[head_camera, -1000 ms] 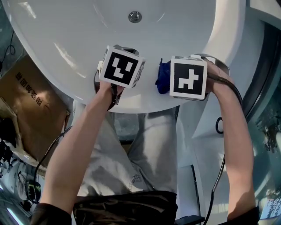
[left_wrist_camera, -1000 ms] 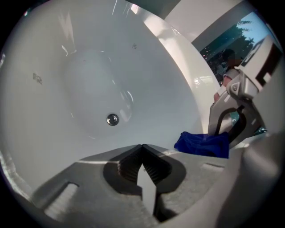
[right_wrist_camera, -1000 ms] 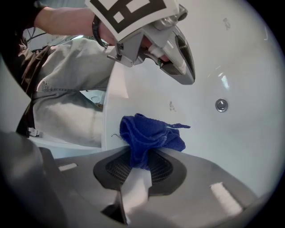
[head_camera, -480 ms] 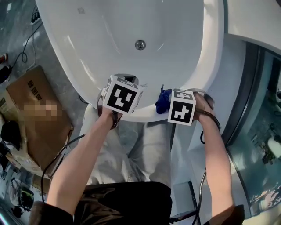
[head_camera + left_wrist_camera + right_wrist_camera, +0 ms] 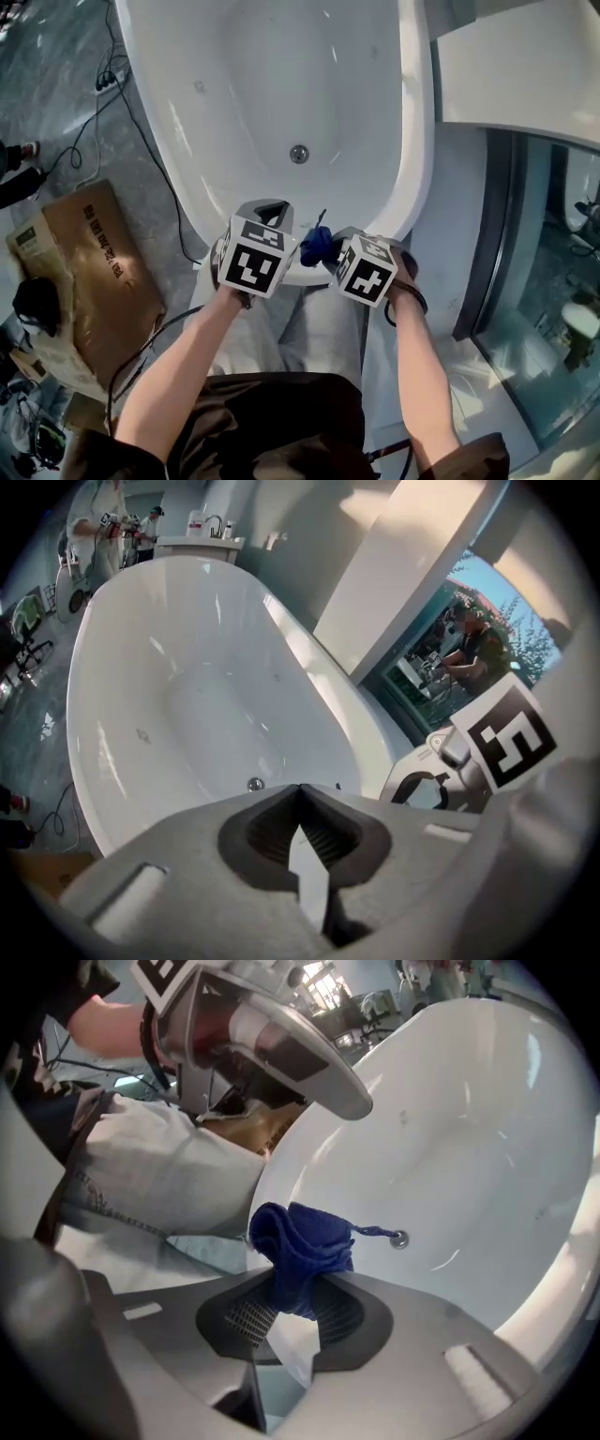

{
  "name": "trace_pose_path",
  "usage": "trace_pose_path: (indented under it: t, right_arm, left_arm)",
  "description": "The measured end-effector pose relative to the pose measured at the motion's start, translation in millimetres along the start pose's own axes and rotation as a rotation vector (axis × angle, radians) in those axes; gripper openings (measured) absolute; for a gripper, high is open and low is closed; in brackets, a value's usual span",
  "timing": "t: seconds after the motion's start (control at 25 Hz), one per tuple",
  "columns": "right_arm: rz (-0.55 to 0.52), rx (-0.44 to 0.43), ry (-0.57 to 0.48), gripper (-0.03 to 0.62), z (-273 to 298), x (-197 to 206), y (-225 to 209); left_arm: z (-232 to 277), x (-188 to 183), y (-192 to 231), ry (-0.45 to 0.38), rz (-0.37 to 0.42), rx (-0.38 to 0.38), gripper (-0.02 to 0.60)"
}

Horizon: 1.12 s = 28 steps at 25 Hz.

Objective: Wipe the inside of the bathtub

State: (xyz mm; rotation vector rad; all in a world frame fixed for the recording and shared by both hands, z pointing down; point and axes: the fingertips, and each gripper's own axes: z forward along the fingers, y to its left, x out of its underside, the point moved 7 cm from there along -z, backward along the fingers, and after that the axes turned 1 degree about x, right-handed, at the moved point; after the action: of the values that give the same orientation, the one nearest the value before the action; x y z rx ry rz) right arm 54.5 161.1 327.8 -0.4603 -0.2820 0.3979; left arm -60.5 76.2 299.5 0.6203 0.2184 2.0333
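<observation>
A white oval bathtub (image 5: pixel 225 103) with a round drain (image 5: pixel 299 154) fills the upper head view; its drain (image 5: pixel 254 784) and drain (image 5: pixel 399 1238) show in both gripper views. My right gripper (image 5: pixel 328 251) is shut on a bunched blue cloth (image 5: pixel 314 244) just above the tub's near rim. The cloth (image 5: pixel 302 1244) sticks up between the jaws in the right gripper view. My left gripper (image 5: pixel 272 212) hangs beside it over the same rim, jaws shut with nothing between them.
A brown cardboard box (image 5: pixel 89 272) lies on the grey floor left of the tub, with black cables (image 5: pixel 141 141) trailing near it. A white ledge (image 5: pixel 516 75) and a glass wall (image 5: pixel 553 281) stand to the right. A person's legs (image 5: pixel 281 337) are below the rim.
The head view has pulled back and now shows far more of the tub. Both grippers have drawn closer together at the near rim, the cloth still held in the right one.
</observation>
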Motion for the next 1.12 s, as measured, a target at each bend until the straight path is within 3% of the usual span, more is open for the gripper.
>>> trace_pose_path:
  t: [0.16, 0.56, 0.8, 1.12]
  right_arm:
    - [0.060, 0.100, -0.148, 0.095, -35, -29, 0]
    - [0.081, 0.257, -0.338, 0.095, -124, -74, 7]
    - [0.106, 0.376, -0.508, 0.095, -194, -107, 0]
    - [0.115, 0.407, -0.753, 0.097, -299, -165, -4]
  left_arm:
    - [-32, -24, -2, -0.052, 0.011, -0.040, 0.005]
    - [-130, -71, -8, -0.220, 0.033, -0.125, 0.005]
    - [-174, -103, -7, -0.323, 0.034, -0.163, 0.005]
    - [-242, -167, -4, -0.526, 0.031, -0.213, 0.005]
